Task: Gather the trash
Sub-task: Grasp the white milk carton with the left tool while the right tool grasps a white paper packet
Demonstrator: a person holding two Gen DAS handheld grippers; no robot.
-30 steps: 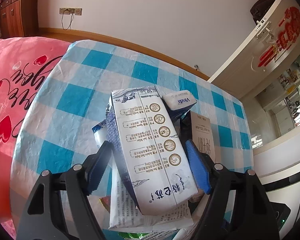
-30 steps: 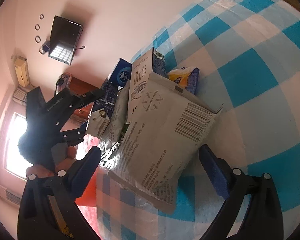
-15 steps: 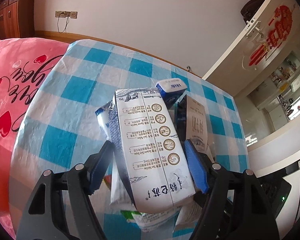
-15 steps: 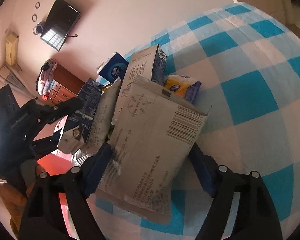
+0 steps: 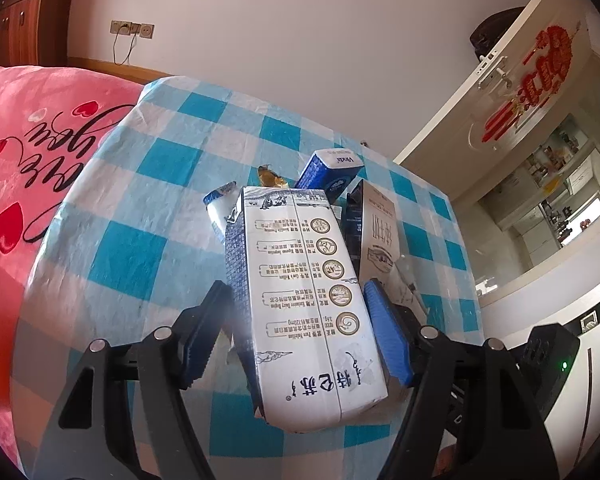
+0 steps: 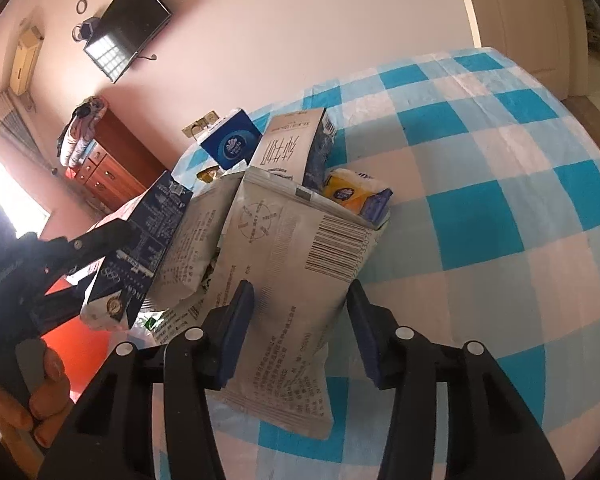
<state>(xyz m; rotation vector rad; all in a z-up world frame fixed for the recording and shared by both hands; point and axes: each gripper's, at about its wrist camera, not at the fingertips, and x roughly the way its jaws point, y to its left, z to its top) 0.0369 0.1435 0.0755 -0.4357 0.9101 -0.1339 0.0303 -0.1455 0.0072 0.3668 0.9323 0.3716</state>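
Right hand-held gripper (image 6: 300,320) closing around grey packet (image 6: 296,280).

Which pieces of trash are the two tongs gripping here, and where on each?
Left tongs clamp the milk carton across its lower sides. Right tongs, just closing, straddle the grey packet at its lower half; whether both pads press it cannot be told.

From my left wrist view, the milk carton (image 5: 304,300) hides most of the pile behind it; only the top of a blue tissue box (image 5: 330,168) shows. Whether the blue fingers (image 5: 386,336) press it, I cannot tell. On the right, the paper bag (image 6: 288,276) covers the worktop (image 6: 500,184) beneath.
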